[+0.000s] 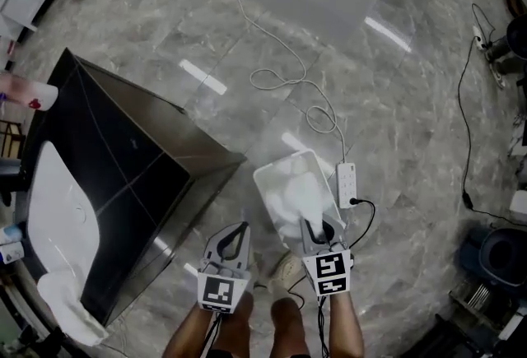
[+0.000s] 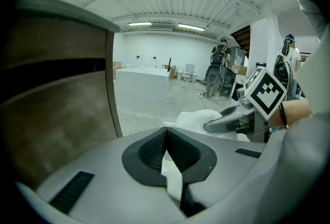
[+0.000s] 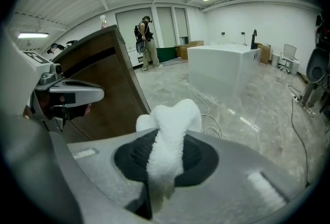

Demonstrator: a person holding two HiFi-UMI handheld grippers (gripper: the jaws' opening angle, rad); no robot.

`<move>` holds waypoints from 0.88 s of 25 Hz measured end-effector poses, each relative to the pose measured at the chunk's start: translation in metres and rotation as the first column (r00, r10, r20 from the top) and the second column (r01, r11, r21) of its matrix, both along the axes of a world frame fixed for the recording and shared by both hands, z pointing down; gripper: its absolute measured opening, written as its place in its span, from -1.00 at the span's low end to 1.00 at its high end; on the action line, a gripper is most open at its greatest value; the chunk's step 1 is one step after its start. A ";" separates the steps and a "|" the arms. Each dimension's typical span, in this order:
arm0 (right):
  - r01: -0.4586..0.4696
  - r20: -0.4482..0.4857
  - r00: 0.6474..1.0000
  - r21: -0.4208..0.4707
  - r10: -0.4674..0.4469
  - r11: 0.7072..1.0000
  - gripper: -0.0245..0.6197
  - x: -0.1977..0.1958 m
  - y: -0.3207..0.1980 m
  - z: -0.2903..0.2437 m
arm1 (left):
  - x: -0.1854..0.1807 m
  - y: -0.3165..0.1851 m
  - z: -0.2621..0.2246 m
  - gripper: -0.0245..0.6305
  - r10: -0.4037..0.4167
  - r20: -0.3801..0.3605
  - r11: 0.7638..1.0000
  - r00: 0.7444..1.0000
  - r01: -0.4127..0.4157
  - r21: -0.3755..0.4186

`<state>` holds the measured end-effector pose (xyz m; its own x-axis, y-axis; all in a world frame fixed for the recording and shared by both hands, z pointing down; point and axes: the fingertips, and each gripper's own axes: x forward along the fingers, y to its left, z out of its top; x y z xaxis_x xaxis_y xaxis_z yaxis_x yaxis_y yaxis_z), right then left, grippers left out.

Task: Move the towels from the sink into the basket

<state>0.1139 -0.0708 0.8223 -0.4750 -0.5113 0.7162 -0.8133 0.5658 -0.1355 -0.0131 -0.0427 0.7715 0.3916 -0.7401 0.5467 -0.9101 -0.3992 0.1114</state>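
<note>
Snugly between right tongs (image 3: pixel 165 160), towel (image 3: pixel 172 117).

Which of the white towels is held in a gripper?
The towel above the basket, clamped in the right gripper; the other towel drapes off the sink end, untouched.

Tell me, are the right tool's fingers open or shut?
Shut on a white towel: the right gripper has its fingers pinching it from both sides.
</note>
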 end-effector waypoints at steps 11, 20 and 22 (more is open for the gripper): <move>-0.003 -0.005 1.000 -0.055 0.002 0.998 -0.72 0.007 0.009 0.161 | 0.013 0.006 0.128 -0.90 -0.024 -0.013 0.998 1.000 0.023 -0.063; -0.017 -0.020 1.000 -0.126 0.015 0.992 -0.58 0.013 0.021 0.211 | 0.026 0.016 0.165 -0.90 -0.014 -0.030 0.995 0.999 0.010 -0.102; -0.030 -0.012 1.000 -0.175 0.028 0.984 -0.22 0.014 0.026 0.219 | 0.027 0.018 0.164 -0.90 -0.013 -0.038 0.994 0.999 0.009 -0.105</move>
<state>0.1277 -0.0446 1.0412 -0.4543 -0.3910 0.8004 -0.8308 0.5103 -0.2222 0.0140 -0.0252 0.9358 0.4058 -0.6839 0.6063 -0.9087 -0.3730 0.1875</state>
